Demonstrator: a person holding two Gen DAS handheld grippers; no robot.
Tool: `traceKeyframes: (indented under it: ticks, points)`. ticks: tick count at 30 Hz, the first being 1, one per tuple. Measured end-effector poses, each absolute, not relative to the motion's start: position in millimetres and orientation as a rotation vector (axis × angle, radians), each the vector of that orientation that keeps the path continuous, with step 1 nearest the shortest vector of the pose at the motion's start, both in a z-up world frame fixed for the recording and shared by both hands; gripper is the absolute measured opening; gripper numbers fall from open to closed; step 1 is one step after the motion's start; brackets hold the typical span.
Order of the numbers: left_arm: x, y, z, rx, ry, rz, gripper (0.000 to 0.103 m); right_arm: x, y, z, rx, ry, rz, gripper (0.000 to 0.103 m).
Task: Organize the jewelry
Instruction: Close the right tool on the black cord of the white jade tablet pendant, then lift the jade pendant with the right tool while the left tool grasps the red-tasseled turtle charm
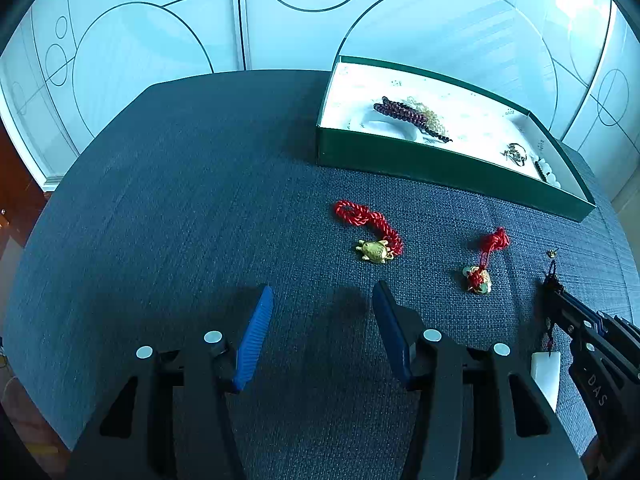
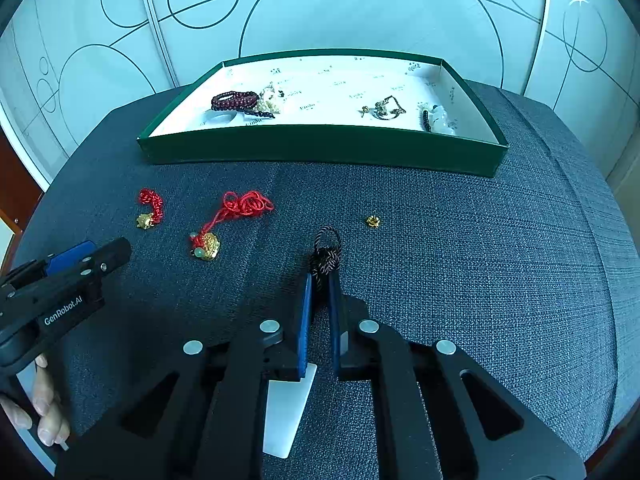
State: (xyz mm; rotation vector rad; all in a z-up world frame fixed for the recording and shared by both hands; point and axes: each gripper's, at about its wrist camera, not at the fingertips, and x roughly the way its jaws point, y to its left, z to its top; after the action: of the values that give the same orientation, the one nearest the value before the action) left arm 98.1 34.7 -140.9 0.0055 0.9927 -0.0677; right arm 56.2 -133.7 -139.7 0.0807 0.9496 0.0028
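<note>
Left wrist view: left claw [image 1: 322,300] sits low over the dark fabric surface [image 1: 180,200], blue fingers wide apart with nothing between them, likely idle while the other hand works. Ahead on the surface lie a gold turtle charm on red cord [image 1: 374,250] and a second red-cord charm [image 1: 482,272], both outside the green box [image 1: 400,156], so probably not sorted yet. Box already holds dark red beads [image 1: 400,111] and other pieces. Right claw [image 1: 554,284] shows at the right edge with a dark cord and white pendant [image 1: 545,376] hanging under it

Right wrist view: right claw [image 2: 320,280] is pinched together on the dark braided cord [image 2: 326,256] at its knot, the white pendant dangling below the fingers; gripping the cord looks easier than the smooth slab. Small gold flower [image 2: 373,221] lies alone near the box front
</note>
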Motion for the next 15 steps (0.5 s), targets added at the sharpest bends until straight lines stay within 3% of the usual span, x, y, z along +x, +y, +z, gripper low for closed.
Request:
traceKeyframes:
  ticks: [7, 10, 15]
  points:
    - [100.5, 34.1, -141.3, 0.005, 0.990, -0.072, 0.052, 56.0, -136.7, -139.5, 0.090, 0.948, 0.008, 0.007]
    - [101.5, 32.3, -141.6, -0.001, 0.991, -0.078, 0.058, 54.5, -136.8, -136.5, 0.092, 0.937, 0.007, 0.007]
    - [105.9, 26.3, -142.5, 0.008, 0.987, -0.075, 0.059, 55.8, -138.2, -128.2, 0.088, 0.910, 0.004, 0.007]
